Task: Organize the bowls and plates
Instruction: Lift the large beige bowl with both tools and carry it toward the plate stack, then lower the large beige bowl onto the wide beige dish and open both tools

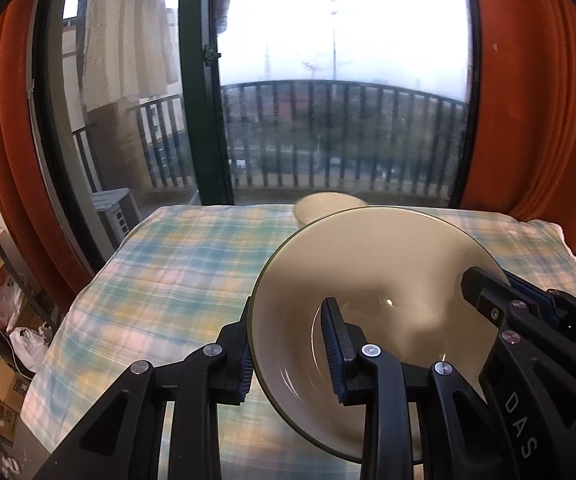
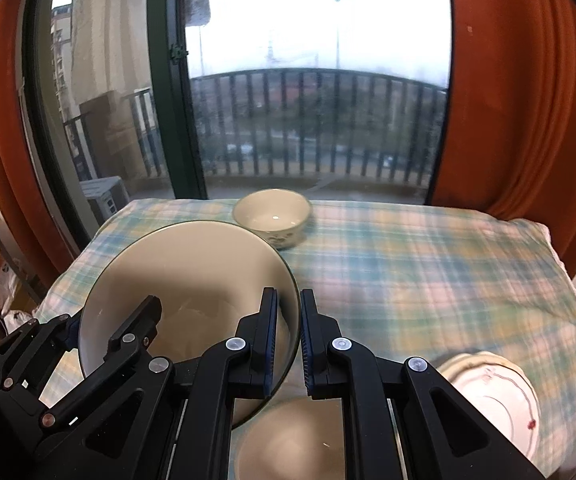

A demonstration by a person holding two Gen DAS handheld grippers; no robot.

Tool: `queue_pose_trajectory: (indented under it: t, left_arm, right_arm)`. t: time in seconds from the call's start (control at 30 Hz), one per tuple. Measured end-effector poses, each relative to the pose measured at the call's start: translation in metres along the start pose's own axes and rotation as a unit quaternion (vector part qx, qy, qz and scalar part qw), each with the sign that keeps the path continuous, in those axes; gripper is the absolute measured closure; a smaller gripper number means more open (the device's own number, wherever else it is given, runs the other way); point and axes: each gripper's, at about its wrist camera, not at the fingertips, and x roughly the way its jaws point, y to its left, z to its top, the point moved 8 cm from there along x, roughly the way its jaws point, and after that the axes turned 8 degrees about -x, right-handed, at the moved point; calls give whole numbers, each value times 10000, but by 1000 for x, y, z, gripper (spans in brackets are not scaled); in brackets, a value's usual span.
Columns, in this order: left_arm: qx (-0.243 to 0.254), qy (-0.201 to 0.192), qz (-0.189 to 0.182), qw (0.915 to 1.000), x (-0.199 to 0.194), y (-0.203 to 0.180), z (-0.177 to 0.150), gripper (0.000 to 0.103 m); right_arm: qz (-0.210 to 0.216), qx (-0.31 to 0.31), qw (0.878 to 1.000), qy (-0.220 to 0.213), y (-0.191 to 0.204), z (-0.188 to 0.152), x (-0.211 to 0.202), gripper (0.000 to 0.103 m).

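Observation:
A large cream bowl with a dark rim (image 1: 371,264) (image 2: 192,264) is held tilted above the plaid-covered table. My left gripper (image 1: 288,356) straddles its left rim, one finger inside and one outside. My right gripper (image 2: 288,340) pinches its right rim; it also shows in the left wrist view (image 1: 503,300), and the left gripper shows in the right wrist view (image 2: 100,332). A small cream bowl with a flower pattern (image 2: 272,216) (image 1: 327,204) stands at the table's far edge. Another cream bowl (image 2: 288,440) sits below my right gripper. A white patterned plate (image 2: 495,396) lies at the near right.
The table wears a green, yellow and pink plaid cloth (image 2: 427,272) (image 1: 160,280). Behind it are a glass balcony door (image 2: 311,80) and orange curtains (image 2: 507,100). Boxes and bags (image 1: 4,360) crowd the floor at the left.

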Motion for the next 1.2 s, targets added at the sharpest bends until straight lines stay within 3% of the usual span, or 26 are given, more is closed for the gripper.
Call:
queue_pose_trajectory:
  t: [0.63,1.2]
  left_arm:
    - [410,89,-482,9980,-26,-59,-49,75]
    - [545,455,-450,9965,-13,-54,-97,75]
  right_arm:
    - [-397,365,9985,77,-56,-60,-41,89]
    - [-232,474,9975,479,-52,-113,-30,89]
